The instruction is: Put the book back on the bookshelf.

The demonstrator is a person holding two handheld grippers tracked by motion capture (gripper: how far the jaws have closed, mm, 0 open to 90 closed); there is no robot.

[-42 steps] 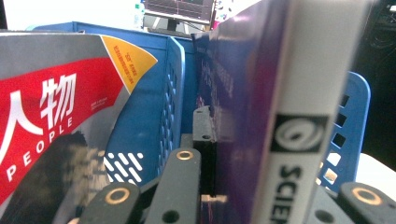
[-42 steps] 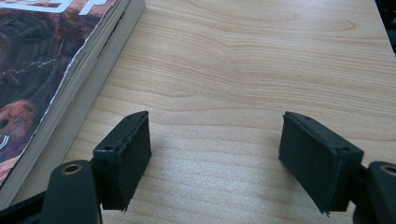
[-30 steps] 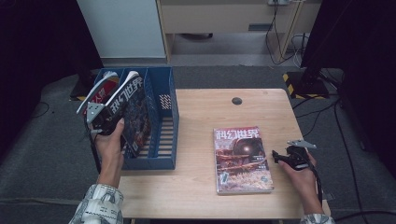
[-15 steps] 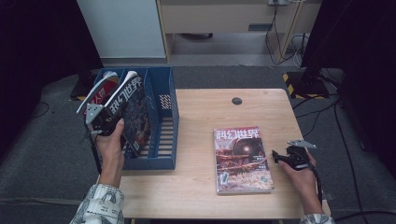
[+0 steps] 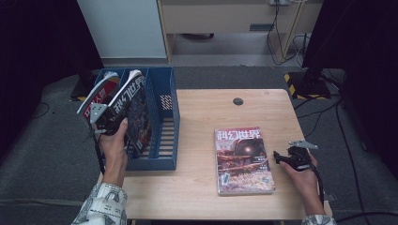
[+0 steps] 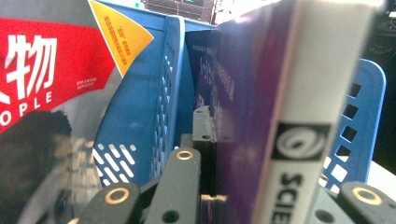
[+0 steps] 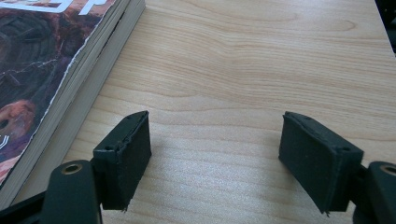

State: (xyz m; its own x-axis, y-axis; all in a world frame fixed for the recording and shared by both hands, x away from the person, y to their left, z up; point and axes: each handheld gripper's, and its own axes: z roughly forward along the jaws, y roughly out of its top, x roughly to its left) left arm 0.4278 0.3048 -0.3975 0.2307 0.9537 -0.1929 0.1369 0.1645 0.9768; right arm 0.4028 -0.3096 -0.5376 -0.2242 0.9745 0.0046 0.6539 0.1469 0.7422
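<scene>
A dark-covered magazine (image 5: 136,108) stands tilted in the middle slot of the blue file rack (image 5: 164,159) at the table's left. My left gripper (image 5: 110,123) is shut on its near edge. In the left gripper view one black jaw presses flat on the magazine's purple cover (image 6: 261,93); the other jaw is hidden behind its white spine. A red magazine (image 5: 96,96) leans in the leftmost slot (image 6: 42,79). A stack of magazines (image 5: 241,159) lies flat at centre right. My right gripper (image 5: 281,158) rests open on the wood just right of that stack (image 7: 56,60), nothing between its pads (image 7: 126,154).
The rack's rightmost slot (image 5: 162,133) holds nothing. A small black round cap (image 5: 238,101) sits near the table's (image 5: 197,112) far edge. A white cabinet (image 5: 122,28) stands behind the table, and cables (image 5: 328,108) run over the floor at the right.
</scene>
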